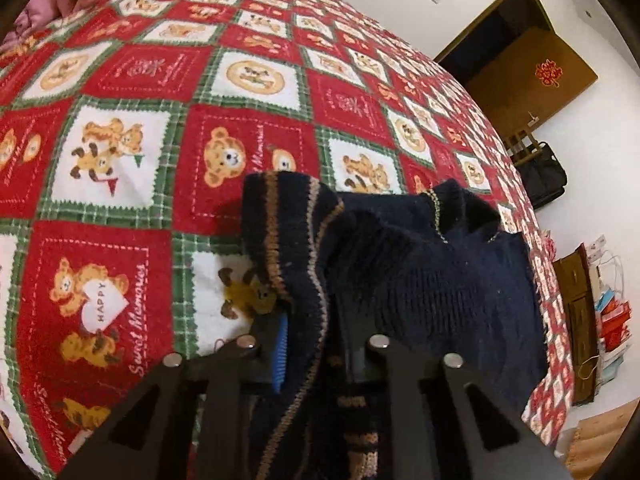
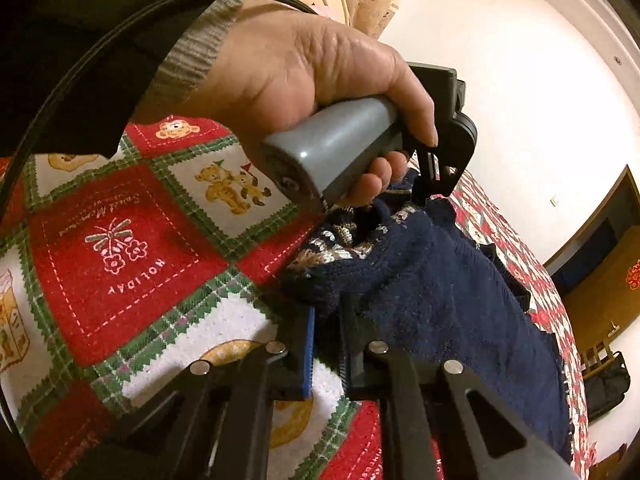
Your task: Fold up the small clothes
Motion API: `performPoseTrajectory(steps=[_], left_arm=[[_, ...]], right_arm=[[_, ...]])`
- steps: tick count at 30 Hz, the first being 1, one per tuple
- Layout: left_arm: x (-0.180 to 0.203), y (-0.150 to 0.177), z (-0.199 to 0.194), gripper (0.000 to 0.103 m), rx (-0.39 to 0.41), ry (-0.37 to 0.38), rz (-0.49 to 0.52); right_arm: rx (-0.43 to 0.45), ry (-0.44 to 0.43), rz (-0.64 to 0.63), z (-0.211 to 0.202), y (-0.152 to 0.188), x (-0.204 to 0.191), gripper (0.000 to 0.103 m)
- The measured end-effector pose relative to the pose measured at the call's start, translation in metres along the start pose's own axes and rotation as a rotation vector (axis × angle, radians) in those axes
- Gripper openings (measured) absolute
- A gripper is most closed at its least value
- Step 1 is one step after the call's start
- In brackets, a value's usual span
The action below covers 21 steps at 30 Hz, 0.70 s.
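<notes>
Both claws were clamped on one navy sweater (image 1: 420,264), lifted partly off the bed quilt (image 1: 120,184): left gripper (image 1: 308,320) pinched the striped hem, right gripper (image 2: 326,320) the patterned edge, prob. to carry a fold over w/o bunching.

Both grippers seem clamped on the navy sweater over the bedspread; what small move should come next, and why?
Probably carry the held edge forward and lay it over the rest. The left gripper pinches the striped hem of the sweater, the right gripper pinches its navy edge, and the fabric is bunched and lifted off the bedspread, not yet flat.
</notes>
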<state>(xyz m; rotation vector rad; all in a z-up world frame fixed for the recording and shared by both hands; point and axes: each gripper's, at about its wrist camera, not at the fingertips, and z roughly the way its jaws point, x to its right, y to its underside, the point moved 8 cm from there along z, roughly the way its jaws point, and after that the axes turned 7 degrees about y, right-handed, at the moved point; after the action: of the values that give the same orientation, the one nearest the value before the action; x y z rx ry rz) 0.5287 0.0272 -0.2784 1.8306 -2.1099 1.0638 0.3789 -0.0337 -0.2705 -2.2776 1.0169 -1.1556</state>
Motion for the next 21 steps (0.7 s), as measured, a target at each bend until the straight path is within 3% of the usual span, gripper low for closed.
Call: performPoseTrajectory(steps=[4, 10, 21], left_arm=[[0.007, -0.002, -0.004, 0.017, 0.032, -0.018, 0.021], [0.018, -0.008, -0.021, 0.017, 0.071, 0.02, -0.008], [0.042, -0.011, -0.029, 0.016, 0.135, 0.042, -0.048]], right_arm=[[0.025, -0.02, 0.034, -0.007, -0.002, 0.007, 0.009], [0.058, -0.06, 0.083, -0.022, -0.001, 0.02, 0.009], [0.088, -0.052, 0.187, -0.045, 0.008, 0.074, 0.009]])
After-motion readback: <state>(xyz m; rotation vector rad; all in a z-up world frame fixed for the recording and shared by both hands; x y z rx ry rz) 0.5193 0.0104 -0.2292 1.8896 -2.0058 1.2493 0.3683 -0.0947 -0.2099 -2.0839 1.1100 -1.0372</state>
